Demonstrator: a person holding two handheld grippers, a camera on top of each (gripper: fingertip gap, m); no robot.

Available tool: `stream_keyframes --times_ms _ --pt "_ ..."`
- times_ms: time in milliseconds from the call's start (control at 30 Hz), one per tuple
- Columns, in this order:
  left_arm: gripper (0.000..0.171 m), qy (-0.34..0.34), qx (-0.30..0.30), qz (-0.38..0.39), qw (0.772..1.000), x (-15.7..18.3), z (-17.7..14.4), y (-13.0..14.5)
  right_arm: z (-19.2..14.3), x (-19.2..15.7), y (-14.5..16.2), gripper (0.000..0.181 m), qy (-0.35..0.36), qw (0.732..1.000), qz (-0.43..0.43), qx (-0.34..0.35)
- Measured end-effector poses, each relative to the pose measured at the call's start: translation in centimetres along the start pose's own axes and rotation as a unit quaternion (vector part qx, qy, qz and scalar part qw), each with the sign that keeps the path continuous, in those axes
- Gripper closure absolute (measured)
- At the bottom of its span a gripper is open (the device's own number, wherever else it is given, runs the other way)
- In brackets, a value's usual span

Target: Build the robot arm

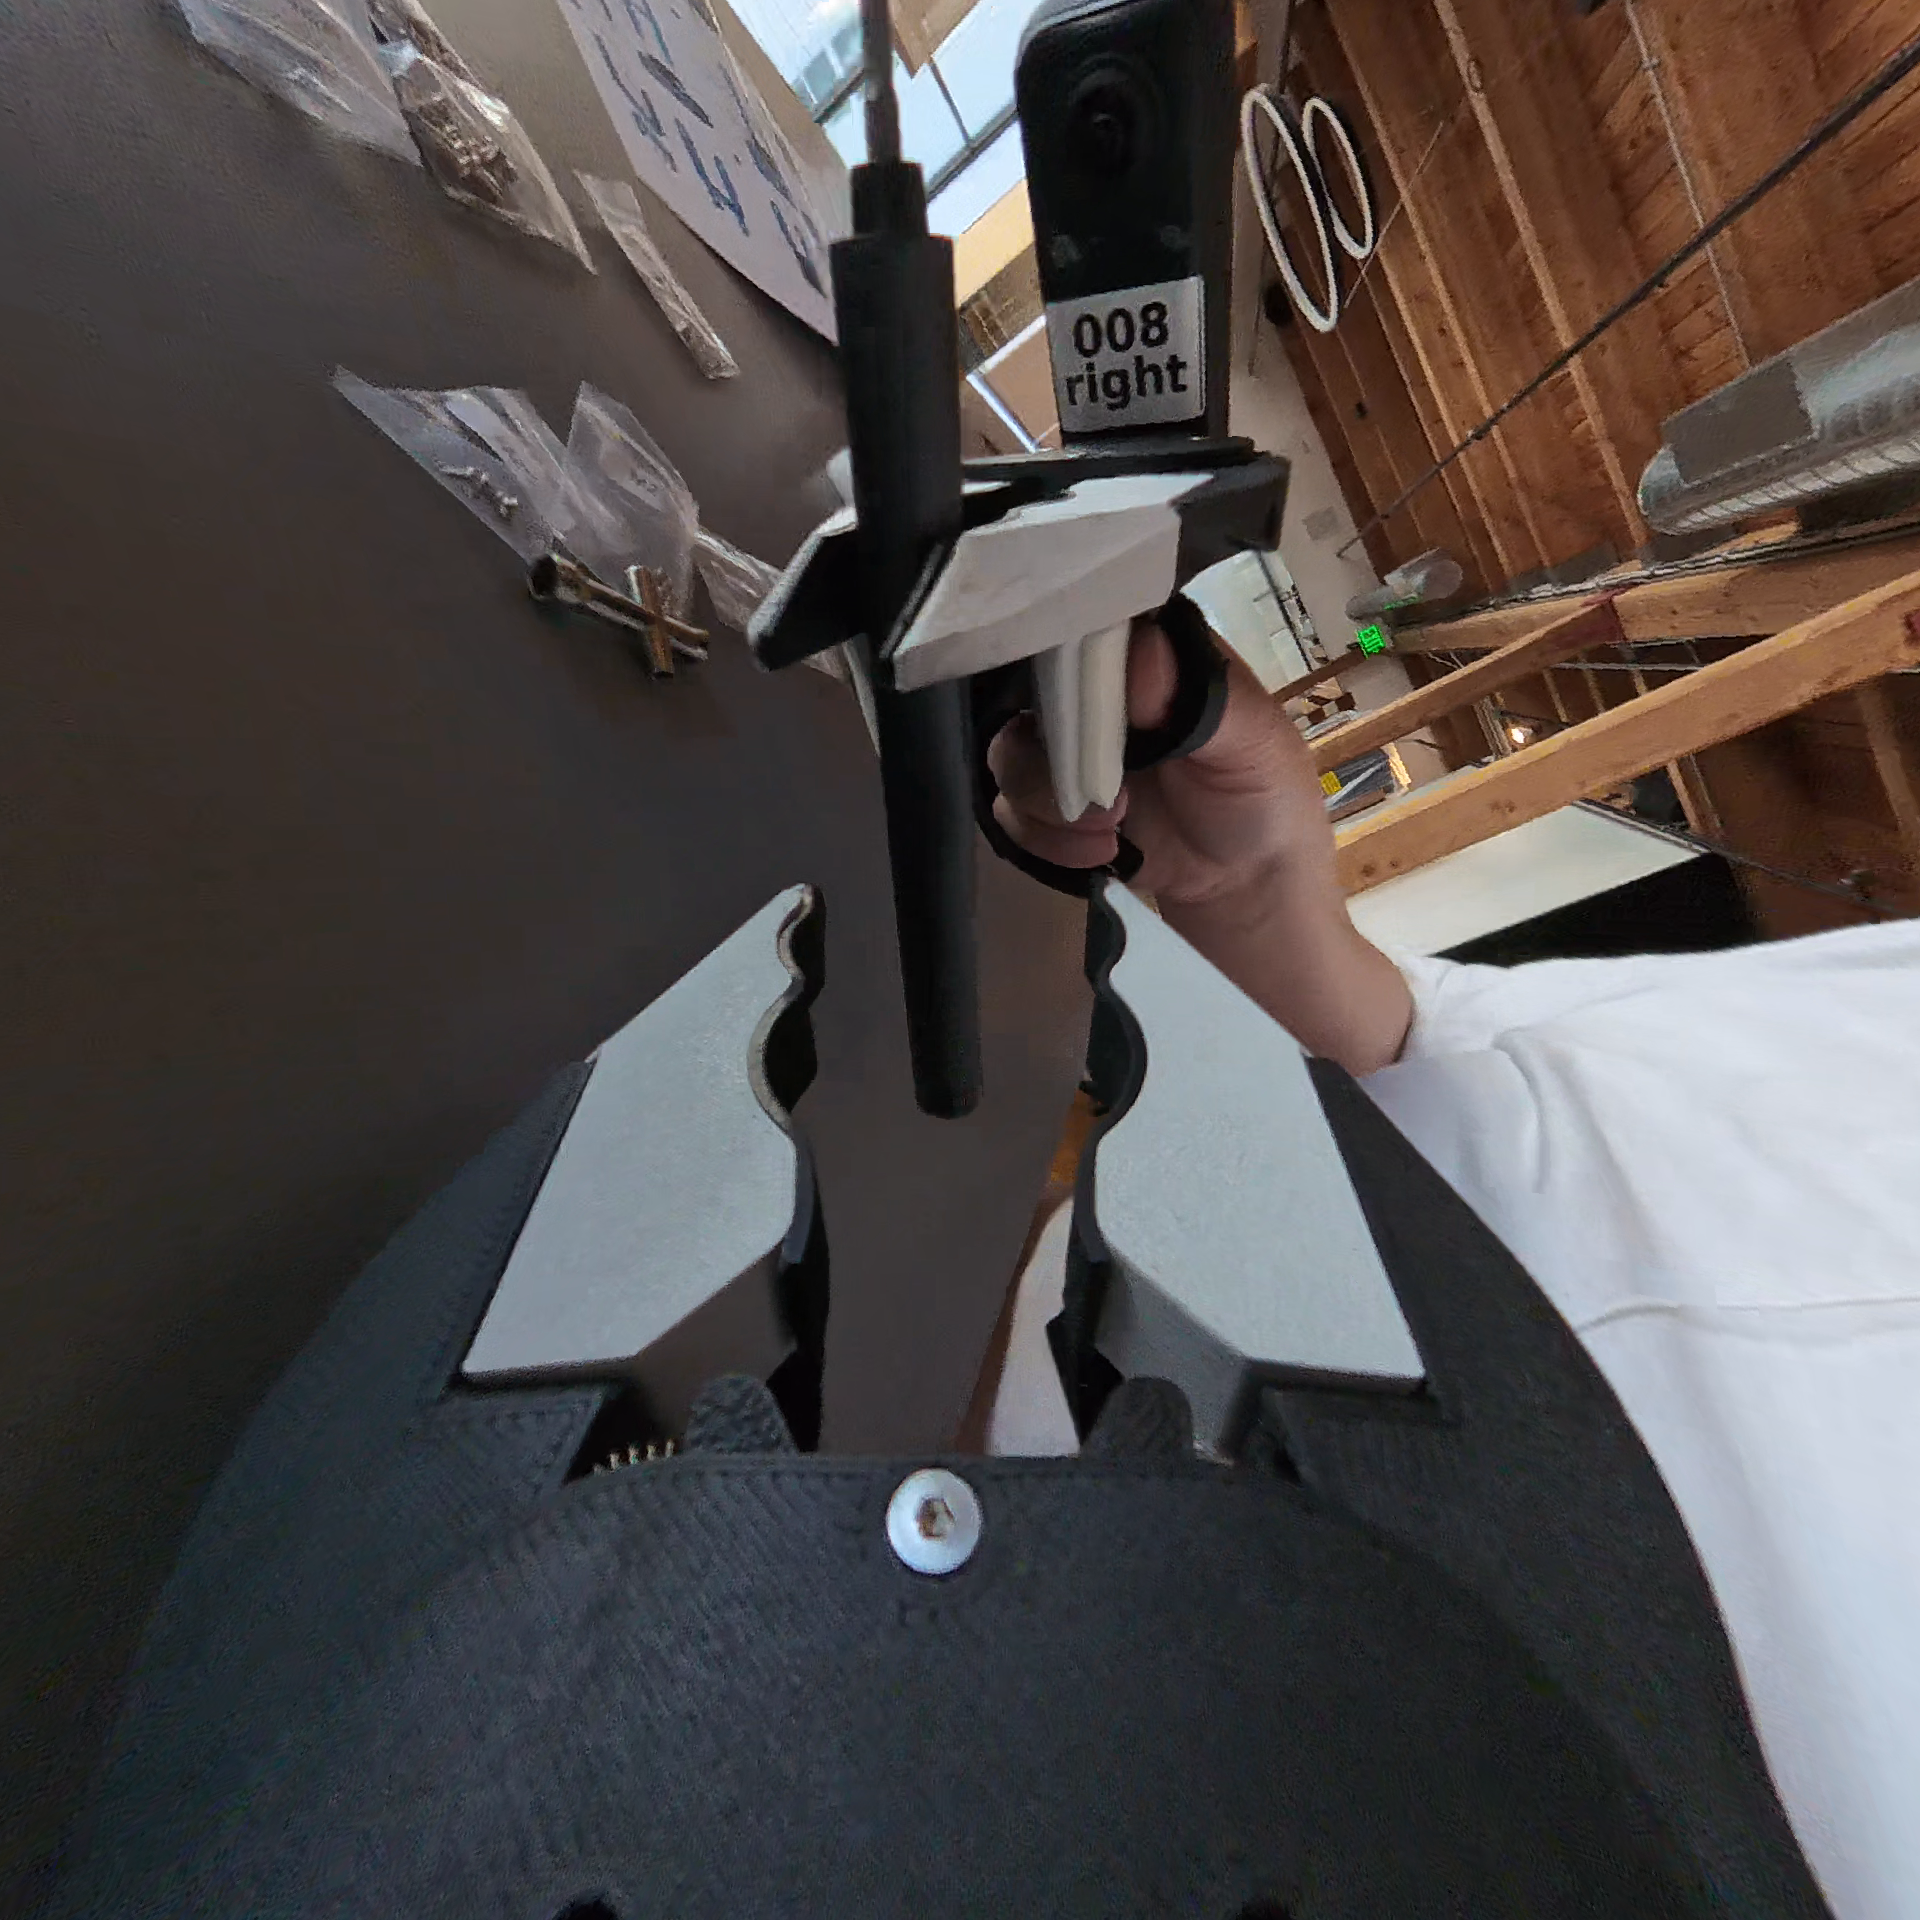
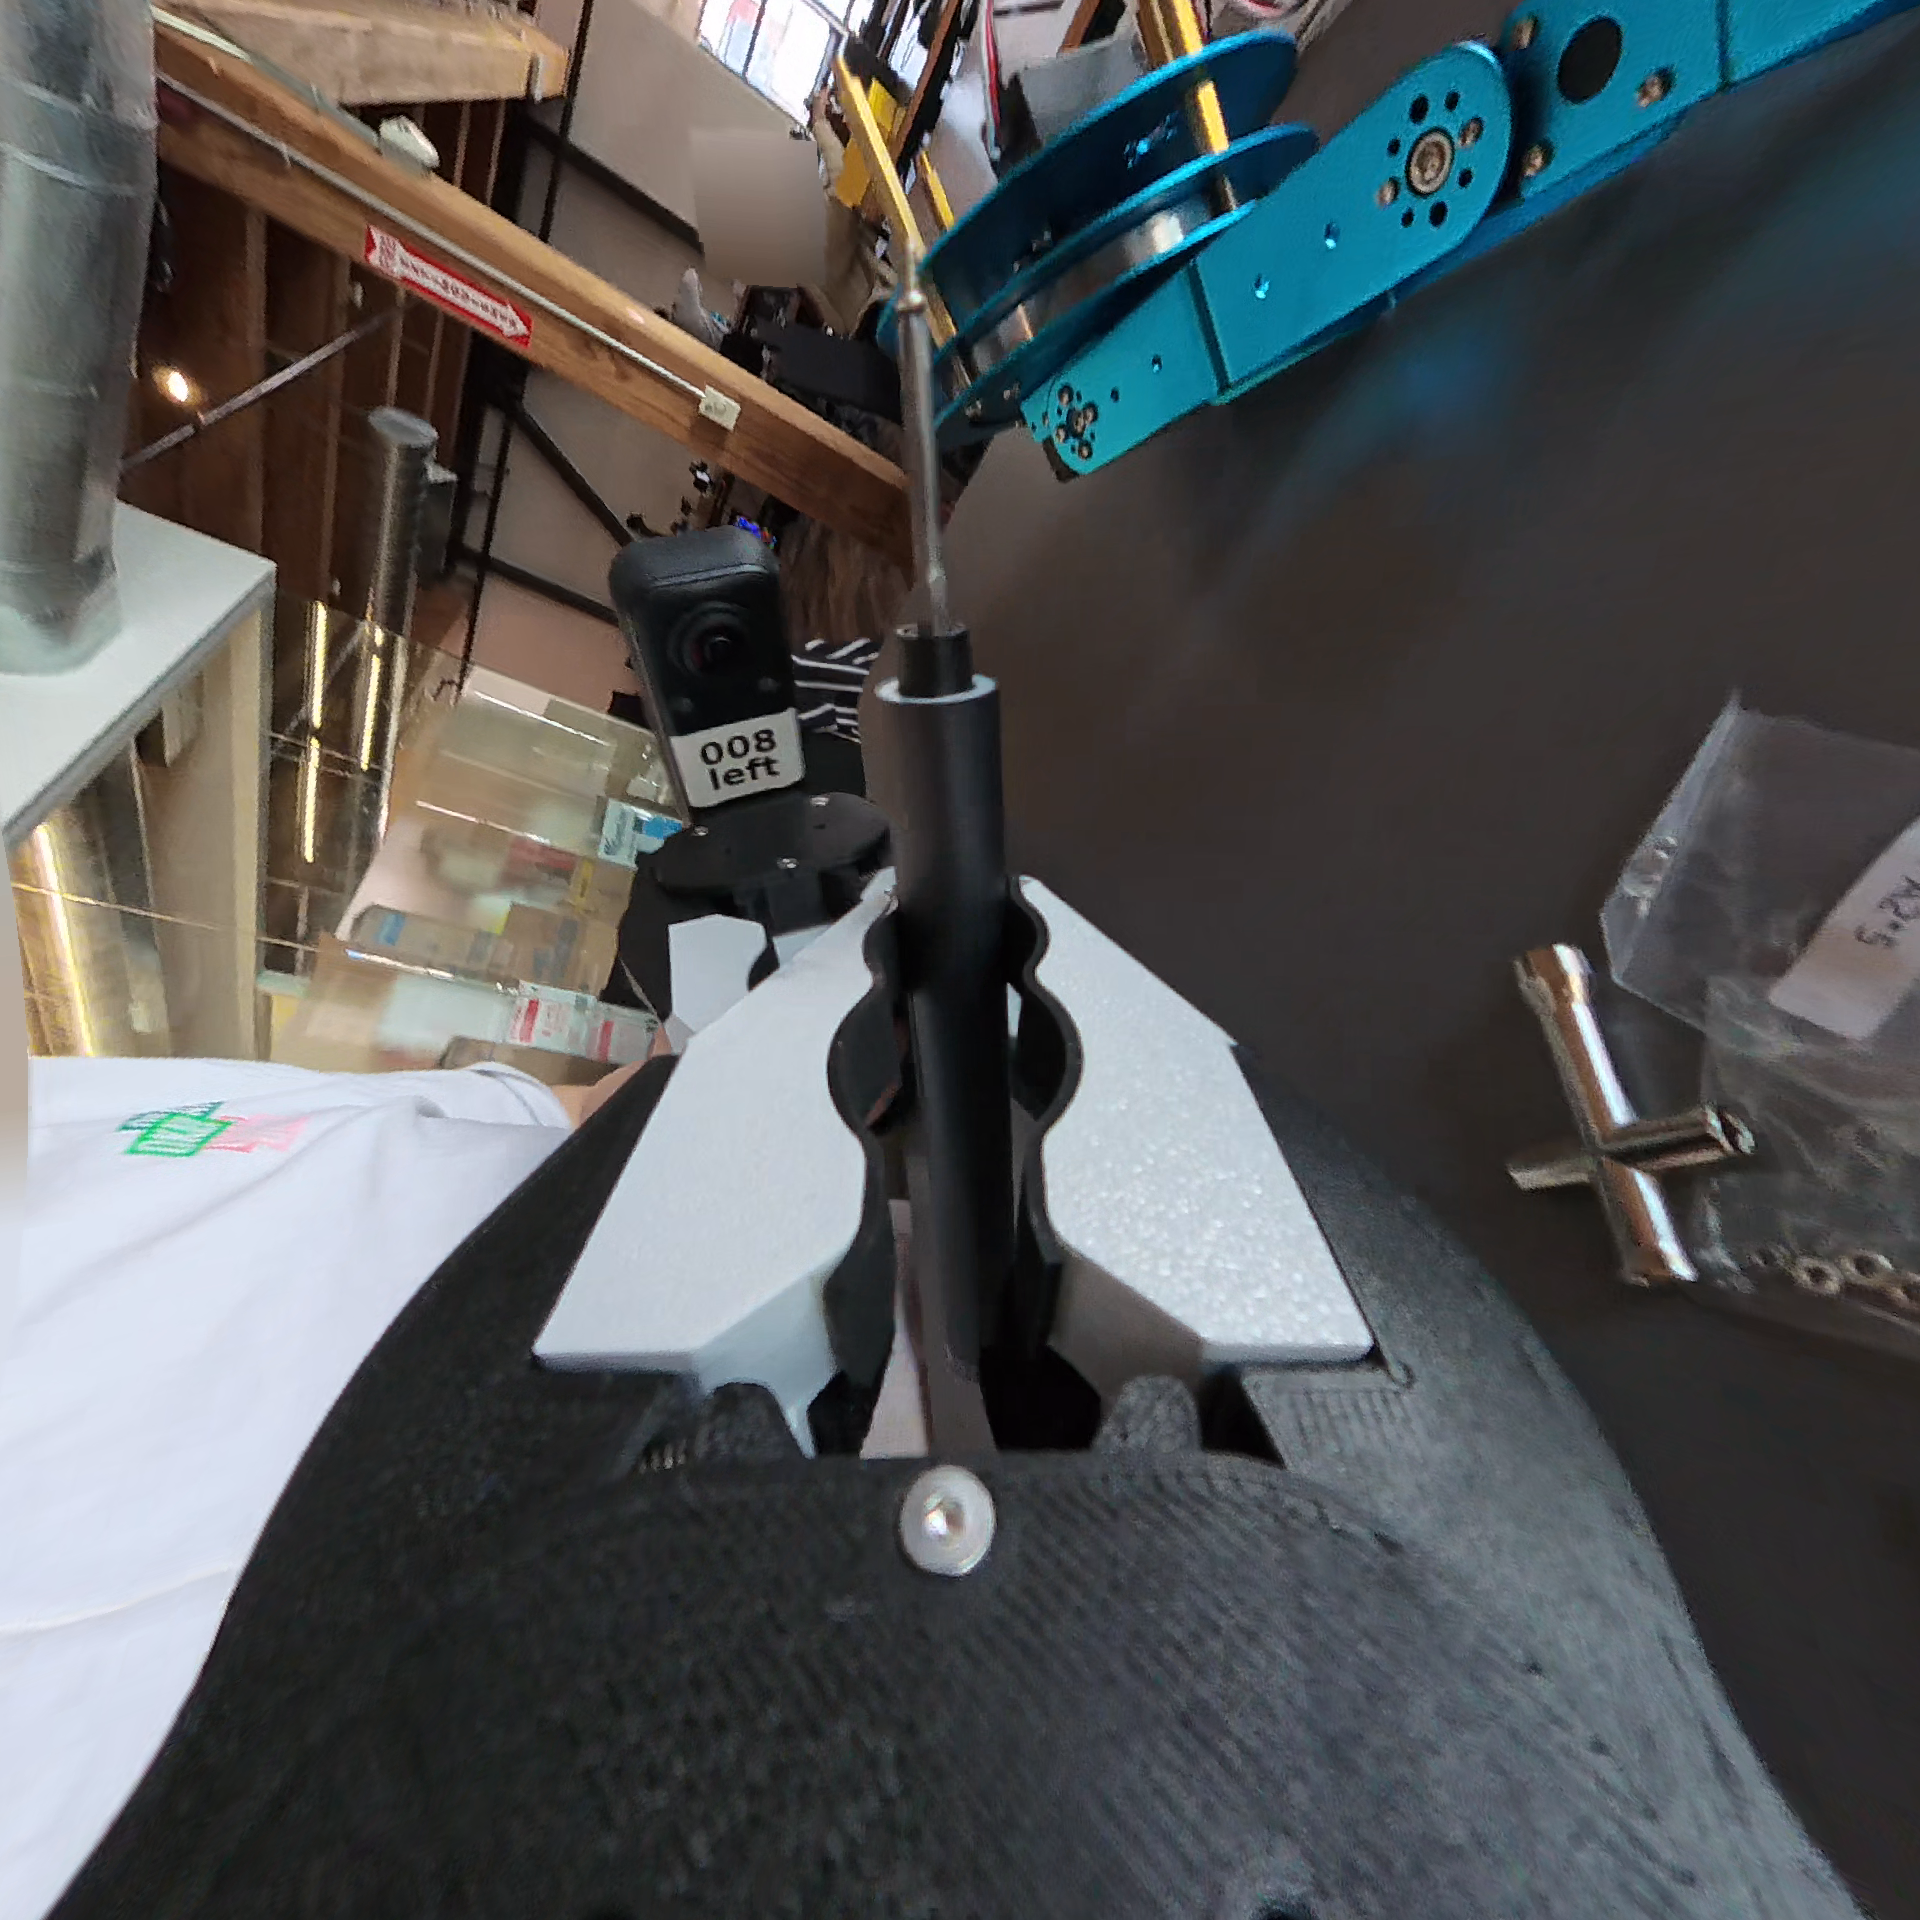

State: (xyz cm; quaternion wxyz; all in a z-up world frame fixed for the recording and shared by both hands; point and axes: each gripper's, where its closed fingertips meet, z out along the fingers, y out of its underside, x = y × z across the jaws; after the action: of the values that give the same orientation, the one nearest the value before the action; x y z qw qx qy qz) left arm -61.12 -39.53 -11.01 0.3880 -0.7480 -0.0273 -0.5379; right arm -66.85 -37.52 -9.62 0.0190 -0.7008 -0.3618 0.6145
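Observation:
My right gripper (image 2: 951,914) is shut on a black-handled screwdriver (image 2: 951,935); its thin metal shaft points toward a blue metal robot-arm assembly (image 2: 1247,270) on the dark table. In the left wrist view the same screwdriver (image 1: 920,727) is held upright by the right gripper (image 1: 883,582), with a hand (image 1: 1216,800) on its trigger. My left gripper (image 1: 951,904) is open and empty; the handle's lower end hangs between its fingertips without touching them. The left gripper also shows in the right wrist view (image 2: 769,935), behind the right one.
A metal cross wrench (image 2: 1621,1132) lies on the dark table (image 2: 1455,675) beside clear bags of small hardware (image 2: 1787,935). In the left wrist view the wrench (image 1: 634,608), more bags (image 1: 488,145) and a white paper sheet (image 1: 707,135) lie on the table. A person's white shirt (image 1: 1662,1247) is close by. Left tips to right tips: about 5 cm.

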Motion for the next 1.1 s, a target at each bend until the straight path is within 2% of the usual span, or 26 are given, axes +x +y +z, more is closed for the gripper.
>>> stream_keyframes --times_ms 67,133,367,467,667,800,1100 --pt "0.122 0.022 -0.022 0.004 0.999 0.3 0.5 -0.5 0.4 -0.5 -0.6 0.165 -0.002 1.0 0.011 0.006" --pt "0.123 0.008 -0.057 0.016 0.998 -0.5 1.0 -0.3 0.7 -0.5 -1.1 0.165 0.009 1.0 0.016 0.008" --pt "0.153 0.068 -0.081 -0.038 0.994 0.0 1.7 -0.5 1.4 0.4 -2.0 0.165 0.004 0.999 0.037 -0.002" --pt "0.162 0.073 -0.068 -0.066 0.993 -0.1 1.9 -0.6 1.7 0.6 -2.1 0.165 -0.02 0.998 0.048 -0.018" --pt "0.162 0.076 -0.021 -0.12 0.99 -0.5 2.2 -1.5 1.9 0.9 -2.5 0.165 -0.075 0.994 0.072 -0.04" --pt "0.162 0.091 0.029 -0.162 0.982 -0.4 2.2 -2.3 1.9 1.0 -3.7 0.163 -0.114 0.987 0.11 -0.031" --pt "0.162 0.106 0.086 -0.198 0.971 -0.9 1.8 -3.8 2.1 1.7 -5.6 0.155 -0.129 0.985 0.108 -0.025"
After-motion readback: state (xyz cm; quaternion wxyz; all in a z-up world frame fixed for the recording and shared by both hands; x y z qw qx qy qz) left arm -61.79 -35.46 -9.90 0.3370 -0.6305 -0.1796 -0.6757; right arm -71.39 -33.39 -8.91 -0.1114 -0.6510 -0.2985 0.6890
